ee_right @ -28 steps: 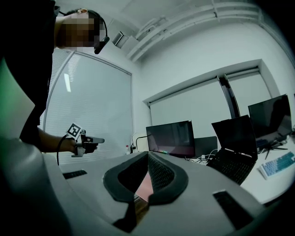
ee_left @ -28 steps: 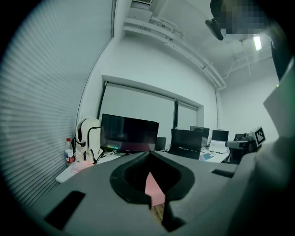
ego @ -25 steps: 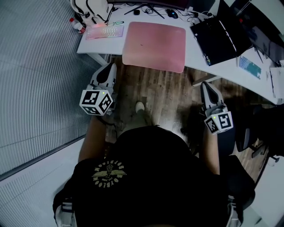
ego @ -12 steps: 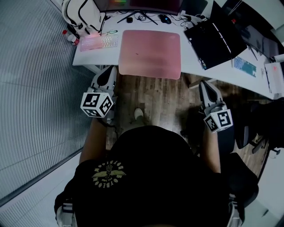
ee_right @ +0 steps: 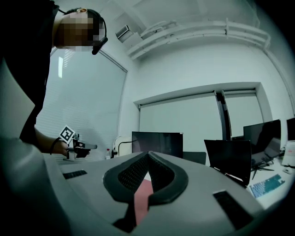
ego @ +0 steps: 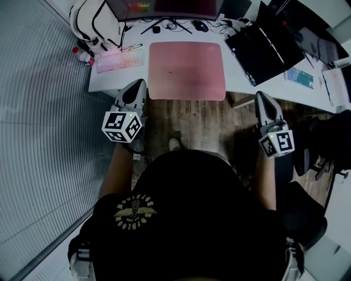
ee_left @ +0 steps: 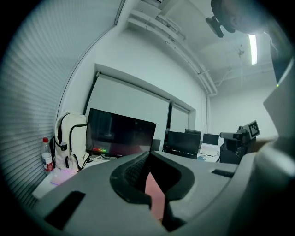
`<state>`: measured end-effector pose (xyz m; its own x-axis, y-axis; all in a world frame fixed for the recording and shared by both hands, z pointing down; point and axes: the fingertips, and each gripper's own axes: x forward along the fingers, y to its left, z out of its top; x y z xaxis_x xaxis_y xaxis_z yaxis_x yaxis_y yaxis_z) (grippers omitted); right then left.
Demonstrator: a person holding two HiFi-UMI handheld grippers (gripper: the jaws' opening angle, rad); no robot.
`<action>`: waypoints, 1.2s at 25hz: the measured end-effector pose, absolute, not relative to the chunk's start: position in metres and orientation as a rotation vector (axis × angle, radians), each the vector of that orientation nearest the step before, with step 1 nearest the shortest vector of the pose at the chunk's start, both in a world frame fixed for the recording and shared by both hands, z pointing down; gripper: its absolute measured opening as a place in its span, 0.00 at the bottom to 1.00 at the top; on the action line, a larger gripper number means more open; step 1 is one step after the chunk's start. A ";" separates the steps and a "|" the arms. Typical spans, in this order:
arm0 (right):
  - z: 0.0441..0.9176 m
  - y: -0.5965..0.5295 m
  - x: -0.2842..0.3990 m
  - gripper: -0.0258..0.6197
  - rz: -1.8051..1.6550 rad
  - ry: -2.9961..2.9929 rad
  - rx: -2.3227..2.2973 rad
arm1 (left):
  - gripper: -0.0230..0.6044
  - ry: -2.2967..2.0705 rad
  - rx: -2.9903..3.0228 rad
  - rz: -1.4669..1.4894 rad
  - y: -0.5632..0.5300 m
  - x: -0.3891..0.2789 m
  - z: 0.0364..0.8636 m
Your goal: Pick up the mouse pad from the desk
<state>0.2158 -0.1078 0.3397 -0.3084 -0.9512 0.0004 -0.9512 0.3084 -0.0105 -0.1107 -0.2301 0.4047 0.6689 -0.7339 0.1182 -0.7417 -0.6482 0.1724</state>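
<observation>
The pink mouse pad [ego: 186, 70] lies flat on the white desk [ego: 104, 81], its near edge hanging slightly over the desk's front. My left gripper [ego: 138, 86] hovers just short of the desk's front edge, left of the pad's near left corner, jaws shut and empty. To the right, my right gripper [ego: 261, 97] hangs over the floor near the pad's near right corner, also shut on nothing. In the left gripper view the closed left gripper [ee_left: 148, 154] shows a sliver of the mouse pad [ee_left: 154, 193] below its tips. The right gripper [ee_right: 148, 156] frames the mouse pad [ee_right: 142, 193] likewise.
A pink-lit keyboard [ego: 120, 59], a white backpack [ego: 96, 24] and a bottle [ego: 82, 55] sit left of the pad. Behind it stand a monitor [ego: 164, 6] and a mouse [ego: 198, 24]. A black laptop [ego: 266, 46] and another keyboard [ego: 300, 77] lie right. A chair [ego: 323, 137] stands at right.
Both grippers have moved forward toward the desk's front edge, still shut. The right one has also risen a little, and the desk now sits squarer in the head view.
</observation>
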 end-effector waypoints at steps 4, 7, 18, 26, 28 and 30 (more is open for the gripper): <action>0.340 -0.118 0.198 0.04 0.003 2.540 -1.856 | 0.05 -1.179 2.702 0.059 -0.238 -0.120 0.407; 0.346 -0.127 0.193 0.04 -0.009 2.557 -1.882 | 0.05 -1.197 2.685 0.079 -0.245 -0.130 0.412; 0.421 -0.153 0.212 0.04 -0.203 2.624 -1.941 | 0.05 -1.245 2.584 0.177 -0.256 -0.145 0.459; 0.471 -0.192 0.211 0.04 -0.348 2.683 -1.861 | 0.05 -1.225 2.525 0.370 -0.267 -0.132 0.511; 0.485 -0.198 0.213 0.04 -0.389 2.704 -1.854 | 0.05 -1.218 2.490 0.412 -0.271 -0.131 0.528; 0.500 -0.204 0.220 0.04 -0.440 2.711 -1.858 | 0.05 -1.209 2.462 0.435 -0.277 -0.128 0.543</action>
<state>0.2198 -0.2037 0.4998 -0.3615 -0.8863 0.2895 -0.9323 0.3417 -0.1184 -0.1275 -0.2772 0.5432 0.5858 -0.6910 0.4236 -0.8025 -0.5676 0.1839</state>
